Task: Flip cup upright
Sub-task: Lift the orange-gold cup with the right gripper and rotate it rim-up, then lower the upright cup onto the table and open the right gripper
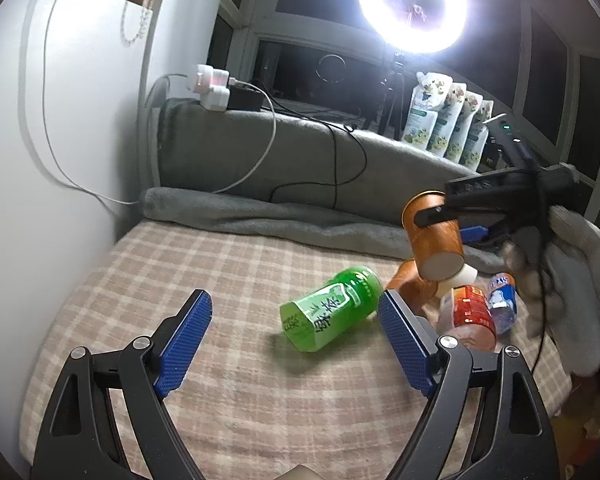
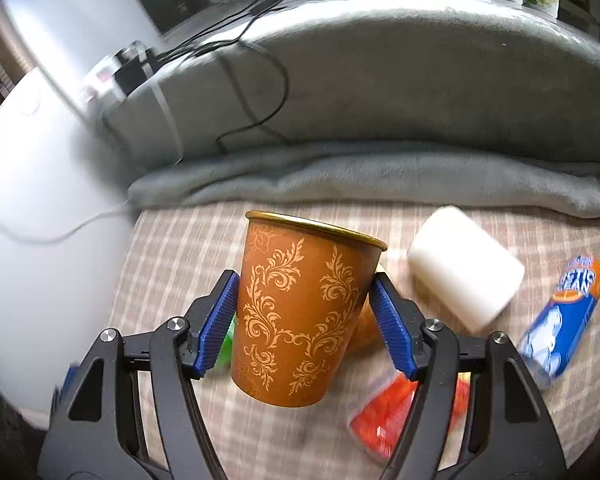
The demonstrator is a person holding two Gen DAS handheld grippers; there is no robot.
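Note:
My right gripper (image 2: 304,300) is shut on an orange paper cup (image 2: 300,312) with a pale leaf pattern and a gold rim. It holds the cup in the air above the checked cloth, mouth up and tilted a little. In the left wrist view the same cup (image 1: 434,236) hangs at the right, its white base facing the camera, pinched by the right gripper (image 1: 440,216). My left gripper (image 1: 296,312) is open and empty, low over the cloth, with a lying green bottle (image 1: 332,308) between and beyond its fingers.
A second orange cup (image 1: 412,284) lies on the checked cloth (image 1: 228,264), next to a white cup (image 2: 464,268), a red bottle (image 1: 470,316) and a blue bottle (image 2: 560,316). A grey blanket (image 2: 380,176) runs along the back. Cables, a ring light (image 1: 412,4) and pouches (image 1: 444,120) stand behind.

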